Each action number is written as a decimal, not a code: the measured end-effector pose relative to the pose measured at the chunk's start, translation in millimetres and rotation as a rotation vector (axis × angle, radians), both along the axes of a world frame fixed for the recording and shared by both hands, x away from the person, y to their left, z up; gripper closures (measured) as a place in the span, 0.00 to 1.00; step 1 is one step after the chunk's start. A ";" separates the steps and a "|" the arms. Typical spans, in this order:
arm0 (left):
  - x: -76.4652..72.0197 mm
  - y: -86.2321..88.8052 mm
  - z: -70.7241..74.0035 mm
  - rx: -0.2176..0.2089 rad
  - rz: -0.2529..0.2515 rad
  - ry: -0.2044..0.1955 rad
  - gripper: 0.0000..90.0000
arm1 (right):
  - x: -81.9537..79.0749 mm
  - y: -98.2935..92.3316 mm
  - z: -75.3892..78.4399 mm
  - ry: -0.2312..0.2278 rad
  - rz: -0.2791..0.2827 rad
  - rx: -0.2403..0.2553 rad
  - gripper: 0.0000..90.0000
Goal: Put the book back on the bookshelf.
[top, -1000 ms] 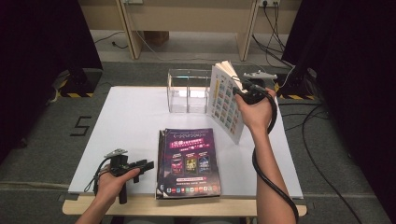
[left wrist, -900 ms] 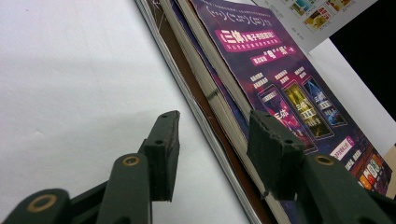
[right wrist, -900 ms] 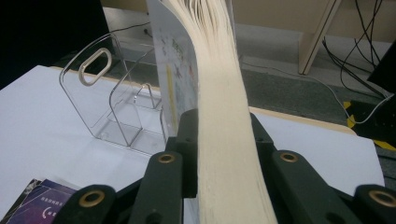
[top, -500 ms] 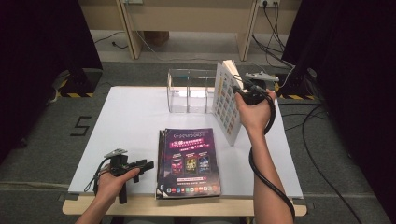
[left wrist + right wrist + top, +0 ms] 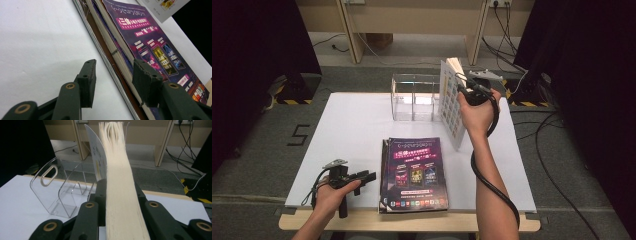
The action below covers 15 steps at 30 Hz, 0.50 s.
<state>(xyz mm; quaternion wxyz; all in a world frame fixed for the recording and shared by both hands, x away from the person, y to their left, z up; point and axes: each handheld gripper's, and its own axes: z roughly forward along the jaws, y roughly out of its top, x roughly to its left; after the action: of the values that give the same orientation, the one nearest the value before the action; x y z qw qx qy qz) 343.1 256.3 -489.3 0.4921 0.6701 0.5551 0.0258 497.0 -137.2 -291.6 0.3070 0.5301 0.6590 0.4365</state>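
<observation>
Your right gripper [image 5: 466, 89] is pinching the book [image 5: 451, 102] by its page edge: in the right gripper view both pads are pressed against the fanned page block [image 5: 120, 185], so that grip is solid. The book is up off the table [image 5: 352, 130], near its far right corner, standing roughly upright with its cover facing left and its long axis running top to bottom, lower end tilted back toward you. The clear acrylic file holder [image 5: 414, 97] sits at the far edge, just left of the book; its slots lie left and slightly ahead of the jaws [image 5: 53, 192]. That's the relation that matters: I'd say the book has to shift left and drop spine-parallel to the dividers, so keep it vertical. Your right hand is the near one by far. Your left gripper [image 5: 362, 176] is parked at the near edge, jaws spread with nothing between them, just beside the spine side of the magazine stack [image 5: 140, 47] lying flat there.
</observation>
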 end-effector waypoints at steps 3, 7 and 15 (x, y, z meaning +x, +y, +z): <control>-0.1 -0.1 -0.3 -0.001 -0.002 0.003 0.59 | 5.0 1.8 3.2 -0.009 -0.009 0.006 0.83; 0.4 0.5 -0.5 0.001 0.001 -0.001 0.59 | 10.4 4.8 8.3 -0.021 -0.016 0.006 0.83; 0.4 1.7 0.8 -0.002 0.004 -0.008 0.59 | 25.6 10.5 8.4 -0.032 -0.032 0.007 0.83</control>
<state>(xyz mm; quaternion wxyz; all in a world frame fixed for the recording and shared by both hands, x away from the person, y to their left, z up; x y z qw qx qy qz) 343.5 258.0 -488.4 0.4948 0.6685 0.5545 0.0290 522.5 -126.7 -283.2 0.3226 0.5346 0.6439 0.4421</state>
